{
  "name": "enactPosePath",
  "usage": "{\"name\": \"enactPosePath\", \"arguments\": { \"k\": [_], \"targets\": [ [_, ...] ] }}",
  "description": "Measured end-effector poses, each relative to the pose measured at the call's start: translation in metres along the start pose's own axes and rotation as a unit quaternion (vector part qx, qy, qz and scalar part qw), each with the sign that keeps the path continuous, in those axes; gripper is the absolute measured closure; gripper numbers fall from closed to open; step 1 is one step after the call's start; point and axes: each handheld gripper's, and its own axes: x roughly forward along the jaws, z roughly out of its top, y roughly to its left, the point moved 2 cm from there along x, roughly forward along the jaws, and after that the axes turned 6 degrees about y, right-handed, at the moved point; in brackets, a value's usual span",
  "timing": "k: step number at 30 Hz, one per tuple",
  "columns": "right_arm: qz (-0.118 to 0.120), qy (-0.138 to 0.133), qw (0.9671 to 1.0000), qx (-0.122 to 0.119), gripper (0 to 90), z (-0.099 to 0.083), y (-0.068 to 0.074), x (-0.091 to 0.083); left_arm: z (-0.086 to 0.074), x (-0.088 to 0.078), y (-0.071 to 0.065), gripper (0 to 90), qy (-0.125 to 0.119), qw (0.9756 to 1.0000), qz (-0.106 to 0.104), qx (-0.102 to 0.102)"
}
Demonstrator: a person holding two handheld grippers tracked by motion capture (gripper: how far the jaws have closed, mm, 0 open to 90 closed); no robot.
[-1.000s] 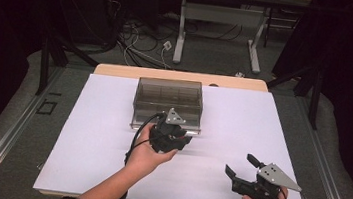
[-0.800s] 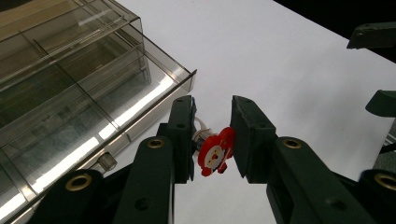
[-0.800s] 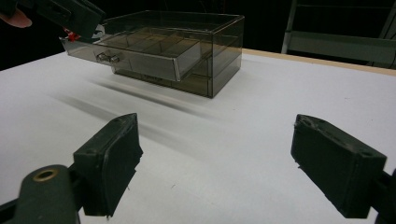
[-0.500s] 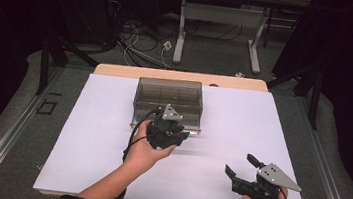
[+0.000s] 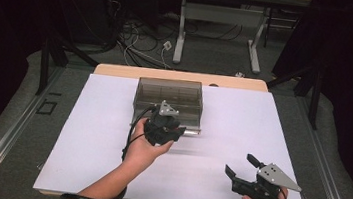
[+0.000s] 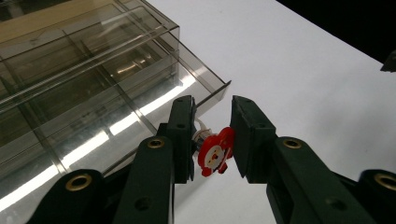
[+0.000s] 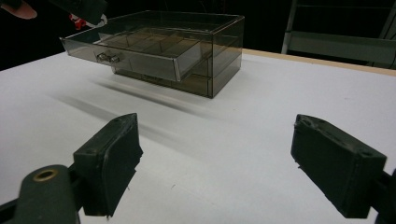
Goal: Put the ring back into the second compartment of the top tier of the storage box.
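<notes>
The left gripper (image 5: pixel 173 129) is shifted slightly toward 12 o'clock, closer over the open drawer (image 5: pixel 181 125).

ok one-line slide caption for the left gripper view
Left gripper shut on a small red Santa charm, poised beside the pulled-out drawer of a smoky clear plastic organiser box.

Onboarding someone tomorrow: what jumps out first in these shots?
The red Santa charm pinched in the left claw, right at the open drawer of the smoky clear box in mid-table. Next, the right claw near the table's front right corner, jaws wide apart with nothing between them.
</notes>
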Motion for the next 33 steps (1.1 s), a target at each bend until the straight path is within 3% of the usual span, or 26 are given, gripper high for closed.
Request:
{"name": "enactPosePath", "arguments": {
  "k": [4, 8, 21, 24, 33],
  "targets": [
    [0.001, 0.001, 1.0, -0.001, 14.9, 0.0, 0.0, 0.0, 0.0, 0.0, 0.005, 70.0, -0.001, 0.9998, 0.006, -0.019],
    [0.001, 0.0, 1.0, -0.001, 14.9, 0.0, 0.0, 0.0, 0.0, 0.0, 0.009, 70.1, 0.0, 0.9997, 0.013, -0.023],
    [0.0, 0.001, 1.0, -0.001, 14.9, 0.0, 0.0, 0.0, 0.003, 0.002, 0.021, 70.1, 0.006, 0.9991, 0.027, -0.033],
    [0.001, 0.0, 1.0, -0.001, 14.9, 0.0, 0.0, 0.0, 0.005, 0.001, 0.024, 70.1, 0.012, 0.9991, 0.035, -0.023],
    [0.0, 0.0, 1.0, -0.001, 14.9, 0.0, 0.0, 0.0, 0.01, 0.005, 0.031, 70.1, 0.02, 0.9985, 0.041, -0.029]
  ]
}}
